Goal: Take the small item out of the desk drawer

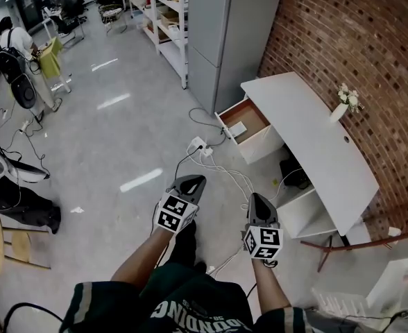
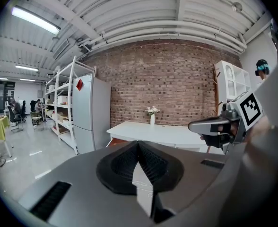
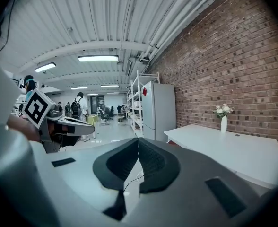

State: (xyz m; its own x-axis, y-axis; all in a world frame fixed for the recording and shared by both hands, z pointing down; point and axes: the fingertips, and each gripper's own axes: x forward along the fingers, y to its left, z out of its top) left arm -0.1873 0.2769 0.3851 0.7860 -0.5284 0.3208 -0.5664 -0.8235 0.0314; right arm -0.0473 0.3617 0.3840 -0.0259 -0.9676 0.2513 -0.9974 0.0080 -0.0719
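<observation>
Jaws shut, empty, on left gripper (image 1: 194,180) and right gripper (image 1: 255,198), both angled slightly downward.

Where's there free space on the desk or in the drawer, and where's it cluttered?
The desk is bare except the vase. The drawer is free beside the item. Crowded: floor before the drawer, with power strip and cables.
</observation>
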